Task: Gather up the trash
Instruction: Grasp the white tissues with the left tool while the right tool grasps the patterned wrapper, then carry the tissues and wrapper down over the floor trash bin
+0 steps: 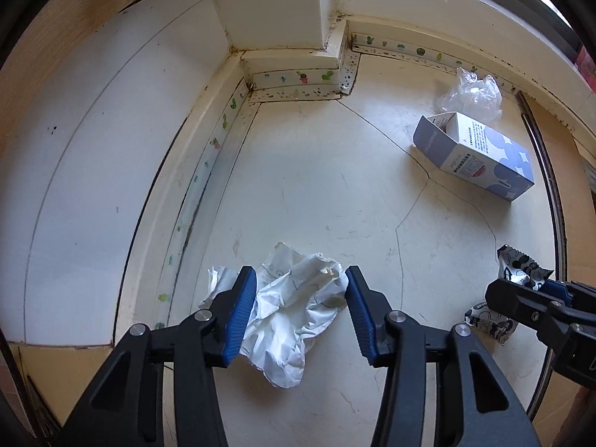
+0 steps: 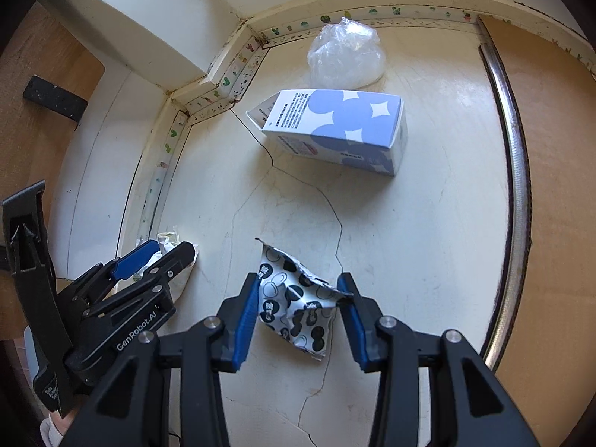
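Note:
My left gripper (image 1: pixel 301 298) is open around a crumpled white paper (image 1: pixel 294 305) on the cream floor; both blue pads touch or nearly touch its sides. My right gripper (image 2: pixel 298 313) is open around a black-and-white patterned wrapper (image 2: pixel 298 313) lying on the floor, pads at its edges. The right gripper also shows at the right of the left wrist view (image 1: pixel 529 298), with the wrapper (image 1: pixel 514 264) under it. The left gripper shows at the left of the right wrist view (image 2: pixel 156 260) over the paper (image 2: pixel 169 246).
A blue-and-white carton (image 1: pixel 476 152) (image 2: pixel 335 130) lies on its side further ahead. A clear crumpled plastic bag (image 1: pixel 471 93) (image 2: pixel 346 56) sits behind it by the wall. A cactus-patterned skirting strip (image 1: pixel 294 78) lines the corner. A metal threshold rail (image 2: pixel 514 186) runs along the right.

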Available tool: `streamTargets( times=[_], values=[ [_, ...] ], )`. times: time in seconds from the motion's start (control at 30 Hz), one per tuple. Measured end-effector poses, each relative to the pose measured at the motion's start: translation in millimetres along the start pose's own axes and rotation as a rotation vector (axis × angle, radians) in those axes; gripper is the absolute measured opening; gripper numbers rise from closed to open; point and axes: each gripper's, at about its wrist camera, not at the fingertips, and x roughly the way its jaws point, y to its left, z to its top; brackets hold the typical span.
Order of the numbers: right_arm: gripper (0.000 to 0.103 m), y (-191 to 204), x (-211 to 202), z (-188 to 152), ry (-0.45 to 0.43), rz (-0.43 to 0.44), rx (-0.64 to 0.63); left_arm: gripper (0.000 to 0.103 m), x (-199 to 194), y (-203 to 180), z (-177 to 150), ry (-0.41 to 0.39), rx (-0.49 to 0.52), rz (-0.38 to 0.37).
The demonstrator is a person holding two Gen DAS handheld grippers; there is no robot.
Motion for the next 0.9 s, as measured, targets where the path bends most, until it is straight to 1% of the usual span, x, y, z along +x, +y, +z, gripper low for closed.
streamTargets(
  times=[0.13,0.2,0.23,0.27,0.3,0.47,0.67,0.9],
  values=[
    [0.042,-1,-10,-12,-0.005,0.012,0.007,0.042,-6,-6,-12,-0.008,-0.008,-0.03],
    [0.042,0,-13,-19,-0.006,0.018,0.01,0.038,-12,-10,-19,-0.015,-0.004,-0.045],
    [0.042,-1,-16,-22,-0.007,0.021,0.012,0.035,-15,-12,-23,-0.02,-0.003,-0.052],
    [0.042,0,-18,-26,-0.009,0.025,0.012,0.021,-17,-13,-26,-0.019,-0.003,-0.062],
    [0.042,1,-22,-31,-0.014,0.028,0.009,0.02,-20,-15,-29,-0.019,-0.007,-0.073],
    [0.042,7,-35,-49,-0.033,0.035,-0.002,0.019,-40,-23,-49,-0.042,0.012,-0.105],
    [0.042,13,-57,-76,-0.062,0.042,-0.016,0.019,-73,-25,-79,-0.08,0.04,-0.143],
    [0.042,20,-82,-120,-0.09,0.041,-0.029,0.019,-117,-23,-123,-0.124,0.068,-0.2]
  ],
)
